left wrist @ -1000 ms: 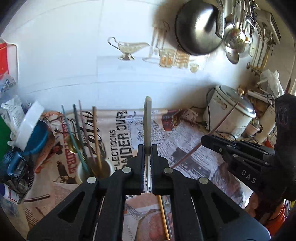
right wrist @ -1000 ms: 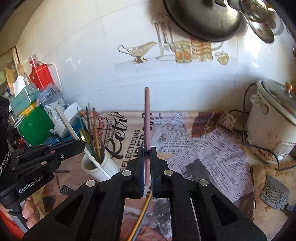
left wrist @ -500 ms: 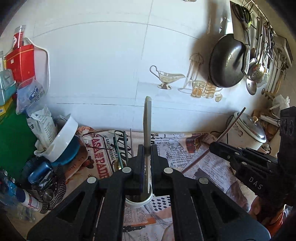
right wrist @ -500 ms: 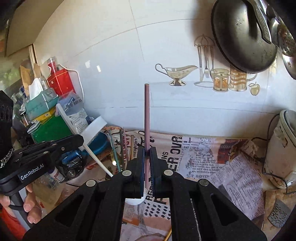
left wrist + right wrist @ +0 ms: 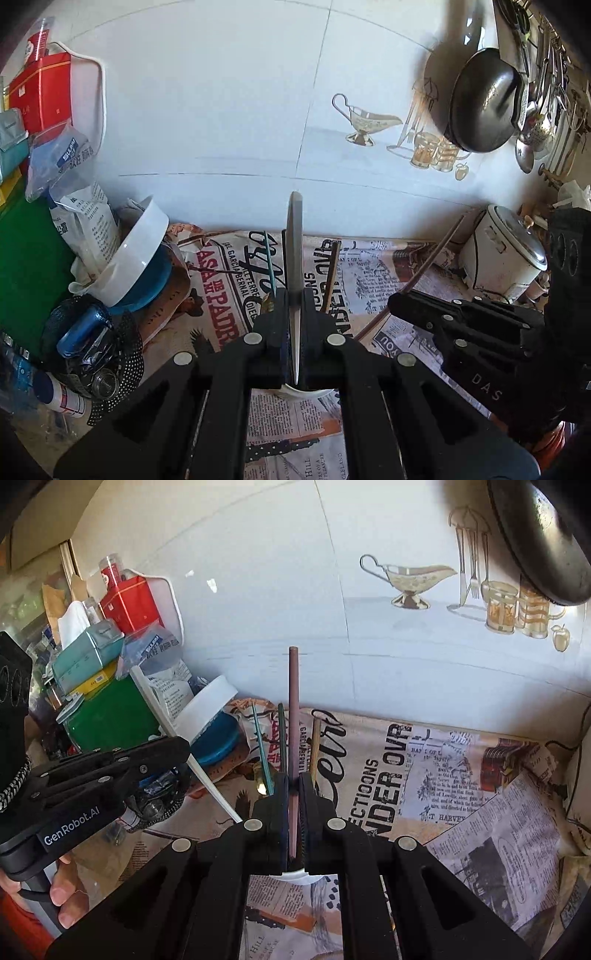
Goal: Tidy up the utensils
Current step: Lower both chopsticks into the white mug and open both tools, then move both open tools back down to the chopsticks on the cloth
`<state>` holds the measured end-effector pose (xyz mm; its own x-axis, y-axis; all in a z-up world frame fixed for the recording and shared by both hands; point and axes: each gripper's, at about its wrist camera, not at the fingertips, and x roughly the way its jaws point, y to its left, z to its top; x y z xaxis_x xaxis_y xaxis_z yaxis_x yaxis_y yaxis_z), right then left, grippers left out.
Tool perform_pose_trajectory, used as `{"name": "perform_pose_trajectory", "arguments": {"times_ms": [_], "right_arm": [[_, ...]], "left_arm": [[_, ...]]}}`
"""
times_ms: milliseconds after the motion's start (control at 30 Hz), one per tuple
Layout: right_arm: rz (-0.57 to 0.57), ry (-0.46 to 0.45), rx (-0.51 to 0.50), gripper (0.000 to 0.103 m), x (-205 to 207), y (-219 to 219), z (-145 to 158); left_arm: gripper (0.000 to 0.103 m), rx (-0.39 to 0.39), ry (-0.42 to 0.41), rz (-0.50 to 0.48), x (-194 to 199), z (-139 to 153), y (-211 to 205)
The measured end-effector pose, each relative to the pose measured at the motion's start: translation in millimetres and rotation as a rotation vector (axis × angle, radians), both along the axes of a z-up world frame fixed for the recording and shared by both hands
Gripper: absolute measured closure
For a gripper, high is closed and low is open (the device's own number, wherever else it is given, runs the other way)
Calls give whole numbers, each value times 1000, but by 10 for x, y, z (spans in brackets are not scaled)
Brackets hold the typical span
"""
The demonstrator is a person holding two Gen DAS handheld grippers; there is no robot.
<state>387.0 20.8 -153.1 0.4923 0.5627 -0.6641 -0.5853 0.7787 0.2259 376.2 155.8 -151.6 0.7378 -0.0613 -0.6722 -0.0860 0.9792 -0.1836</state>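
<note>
- At the far left of the counter stood a pile of packets and a tilted white bowl (image 5: 136, 254) on a blue one; these were not part of the task.
- The left gripper (image 5: 295, 314) was closed on a pale flat stick (image 5: 294, 258), probably a chopstick. It was pinched near its lower part and rose upright between the jaws.
- Just under both grippers the rim of a white cup (image 5: 306, 392) showed on the newspaper (image 5: 369, 280). Thin utensils stood in it already: a teal stick (image 5: 261, 749), a dark green one and a wooden stick (image 5: 315, 749).
- The right gripper (image 5: 294, 805) was closed in the same way on a brownish-pink chopstick (image 5: 294, 720), which also stood upright, just beside the sticks in the cup.
- At the far right stood a white rice cooker (image 5: 502, 254), well apart from the cup.
- I judged that both sticks were light, stiff and smooth, so they could slip or turn in the pads. A hold near the middle or the lower half seemed best, to keep the stick steady.
- The cup looked small and maybe easy to tip, so each stick should go in gently, without pushing on those already inside.
</note>
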Motion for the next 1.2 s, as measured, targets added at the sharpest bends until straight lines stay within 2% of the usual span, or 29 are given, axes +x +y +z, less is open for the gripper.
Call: {"name": "perform_pose_trajectory", "arguments": {"times_ms": [200, 367, 567, 733, 800, 967, 1033, 1133, 1200], "right_arm": [[13, 56, -77, 98, 32, 153, -290], [11, 95, -106, 98, 74, 211, -443], [-8, 100, -123, 98, 121, 240, -495], [-15, 92, -136, 97, 128, 231, -478], [-15, 91, -134, 94, 125, 213, -460], [-29, 65, -114, 73, 81, 118, -338], [-38, 44, -110, 69, 57, 63, -274], [-47, 24, -95, 63, 29, -42, -175], [-52, 14, -84, 58, 20, -112, -128]], "left_arm": [[99, 7, 66, -26, 119, -242, -13], [99, -35, 122, -34, 233, -420, 49], [99, -66, 153, -39, 310, -511, 92], [99, -75, 146, -30, 304, -481, 100], [98, -66, 140, -26, 288, -442, 96], [92, -26, 116, -6, 205, -300, 48], [88, -17, 103, 1, 170, -242, 34], [79, 13, 74, 19, 97, -144, -15], [67, 36, 63, 30, 56, -95, -61]]}}
